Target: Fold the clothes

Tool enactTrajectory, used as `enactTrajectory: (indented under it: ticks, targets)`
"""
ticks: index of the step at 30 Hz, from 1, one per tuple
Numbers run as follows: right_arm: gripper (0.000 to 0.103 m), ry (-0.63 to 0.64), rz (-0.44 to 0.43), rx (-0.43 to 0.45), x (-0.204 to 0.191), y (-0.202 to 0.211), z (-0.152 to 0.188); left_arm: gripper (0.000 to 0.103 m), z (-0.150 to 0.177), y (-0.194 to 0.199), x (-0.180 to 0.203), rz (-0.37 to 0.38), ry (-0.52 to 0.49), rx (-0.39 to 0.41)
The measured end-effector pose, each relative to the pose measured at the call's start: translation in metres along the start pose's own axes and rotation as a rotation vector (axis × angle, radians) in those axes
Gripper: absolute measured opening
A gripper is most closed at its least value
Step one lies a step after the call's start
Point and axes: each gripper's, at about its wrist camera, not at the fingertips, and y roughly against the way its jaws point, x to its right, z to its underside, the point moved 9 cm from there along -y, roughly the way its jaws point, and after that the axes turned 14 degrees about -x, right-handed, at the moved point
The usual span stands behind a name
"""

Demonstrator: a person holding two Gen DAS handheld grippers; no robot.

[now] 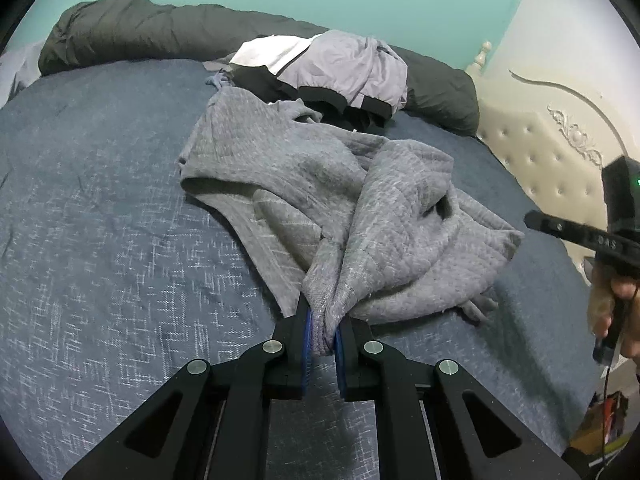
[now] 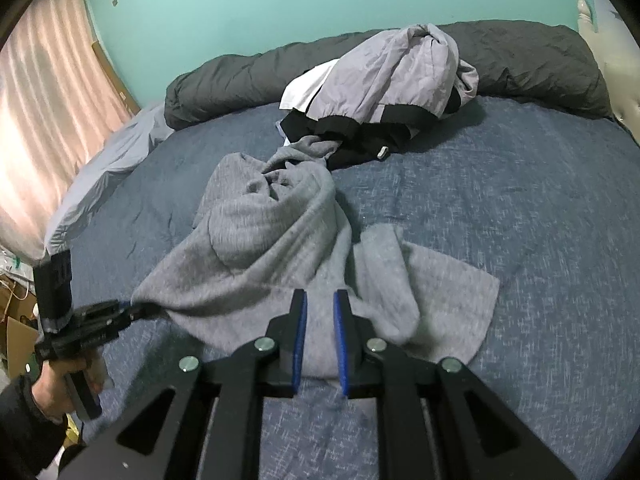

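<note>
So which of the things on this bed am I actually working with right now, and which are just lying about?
In hand:
- grey knit garment, one edge clamped in the left gripper
- right gripper, jaws slightly apart over the garment

Lying about:
- lilac and black clothes pile
- dark rolled duvet
- blue bedspread

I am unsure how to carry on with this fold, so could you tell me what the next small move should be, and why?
Probably bring the right gripper down to pinch the free edge below it. The left gripper is already shut on a bunched hem of the grey sweater, while the right one's jaws stand slightly apart with nothing pinched between them. The garment lies crumpled on the blue bedspread; two grips would let it be spread flat.
</note>
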Motion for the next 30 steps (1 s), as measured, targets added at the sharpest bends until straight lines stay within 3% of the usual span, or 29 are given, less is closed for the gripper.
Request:
enactTrajectory:
  ticks: [6, 8, 12, 13, 17, 20, 25, 30]
  targets:
    - [0.027, 0.006, 0.024, -0.028, -0.004, -0.021, -0.033, 0.01, 0.0, -0.005, 0.001, -0.002, -0.014, -0.005]
    - [0.044, -0.007, 0.014, -0.051, -0.004, -0.033, -0.043, 0.01, 0.0, -0.009, 0.0, -0.001, -0.019, -0.012]
    - [0.047, -0.037, 0.036, -0.132, 0.003, -0.068, -0.048, 0.01, 0.0, -0.012, -0.001, 0.003, -0.025, -0.012]
    - [0.047, -0.044, 0.03, -0.154, 0.004, -0.076, -0.045, 0.01, 0.0, -0.011, -0.001, 0.007, -0.023, -0.01]
    - [0.01, -0.039, 0.02, -0.215, -0.002, -0.103, -0.026, 0.01, -0.002, -0.006, -0.002, 0.015, -0.021, 0.001]
    - [0.006, -0.007, -0.003, -0.211, -0.018, -0.102, -0.01, 0.01, -0.002, 0.002, -0.01, 0.007, 0.0, 0.022]
    - [0.006, 0.046, -0.121, -0.178, -0.065, -0.077, 0.023, 0.01, -0.002, 0.033, -0.029, -0.007, 0.048, 0.079]
    - [0.005, 0.101, -0.239, -0.203, -0.126, -0.062, 0.069, 0.01, 0.0, 0.072, -0.057, 0.005, 0.135, 0.131]
